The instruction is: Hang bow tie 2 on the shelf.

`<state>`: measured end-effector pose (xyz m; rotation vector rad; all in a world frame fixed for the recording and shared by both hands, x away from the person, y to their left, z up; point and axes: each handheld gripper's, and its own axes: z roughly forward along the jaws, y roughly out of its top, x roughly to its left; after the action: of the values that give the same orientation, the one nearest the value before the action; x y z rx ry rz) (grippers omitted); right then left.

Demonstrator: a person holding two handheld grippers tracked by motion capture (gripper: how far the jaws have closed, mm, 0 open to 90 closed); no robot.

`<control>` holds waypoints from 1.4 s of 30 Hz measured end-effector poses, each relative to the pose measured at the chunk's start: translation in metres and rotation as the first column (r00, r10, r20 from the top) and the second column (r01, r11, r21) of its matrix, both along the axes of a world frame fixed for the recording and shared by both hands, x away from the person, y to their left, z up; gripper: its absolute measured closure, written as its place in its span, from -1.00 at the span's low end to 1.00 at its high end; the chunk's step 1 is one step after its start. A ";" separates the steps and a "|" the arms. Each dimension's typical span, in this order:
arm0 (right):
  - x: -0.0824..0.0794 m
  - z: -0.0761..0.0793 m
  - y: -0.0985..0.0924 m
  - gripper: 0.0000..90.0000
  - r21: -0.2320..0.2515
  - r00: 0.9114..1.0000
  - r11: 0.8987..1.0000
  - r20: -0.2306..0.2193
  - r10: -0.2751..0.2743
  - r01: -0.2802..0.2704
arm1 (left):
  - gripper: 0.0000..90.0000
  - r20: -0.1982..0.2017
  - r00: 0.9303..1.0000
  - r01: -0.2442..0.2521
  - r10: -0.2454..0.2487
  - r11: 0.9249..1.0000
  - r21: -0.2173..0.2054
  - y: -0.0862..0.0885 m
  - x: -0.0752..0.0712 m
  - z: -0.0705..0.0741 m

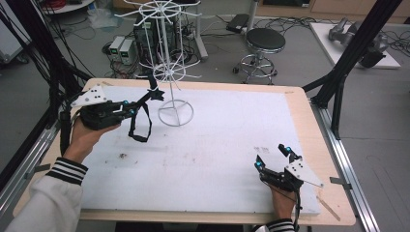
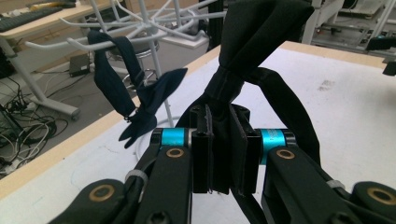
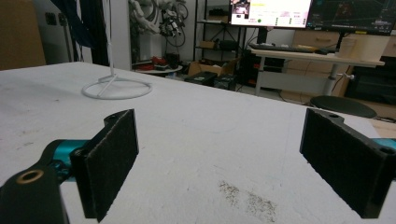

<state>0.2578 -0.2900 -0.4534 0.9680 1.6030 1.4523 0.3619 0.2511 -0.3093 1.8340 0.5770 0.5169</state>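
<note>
Bow tie (image 1: 155, 93) points toward rack (image 1: 169, 72) (strap dangling).

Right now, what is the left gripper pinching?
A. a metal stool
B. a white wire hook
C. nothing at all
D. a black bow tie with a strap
D: the left gripper has its jaws shut on the black bow tie, whose strap loops down beside them, close to the white wire rack.
</note>
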 end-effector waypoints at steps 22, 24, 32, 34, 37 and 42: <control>0.000 0.000 0.000 -0.76 0.002 1.000 1.000 -0.001 0.001 -0.001 | 0.77 0.050 0.998 -0.020 0.023 0.999 -0.048 -0.004 0.003 0.020; 0.000 0.000 0.000 -0.76 0.001 1.000 1.000 -0.001 0.001 -0.001 | 0.77 0.055 0.998 -0.027 0.029 0.998 -0.048 -0.005 0.004 0.023; 0.000 0.000 0.000 -0.76 0.000 1.000 1.000 0.001 -0.002 0.002 | 0.77 0.076 0.996 -0.043 0.048 0.997 -0.063 -0.009 0.012 0.035; 0.000 0.000 0.000 -0.76 0.001 1.000 1.000 -0.002 -0.004 0.004 | 0.77 0.073 0.996 -0.049 0.053 0.997 -0.064 -0.011 0.016 0.036; 0.000 0.000 0.000 -0.76 0.001 1.000 1.000 -0.002 -0.004 0.004 | 0.77 0.073 0.996 -0.054 0.059 0.996 -0.070 -0.014 0.021 0.036; 0.001 0.000 0.000 -0.76 0.000 1.000 1.000 0.002 -0.003 0.003 | 0.77 0.064 0.994 -0.082 0.088 0.993 -0.090 -0.019 0.029 0.034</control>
<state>0.2583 -0.2901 -0.4534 0.9688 1.5990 1.4509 0.3912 0.2325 -0.2756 1.7086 0.6242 0.5996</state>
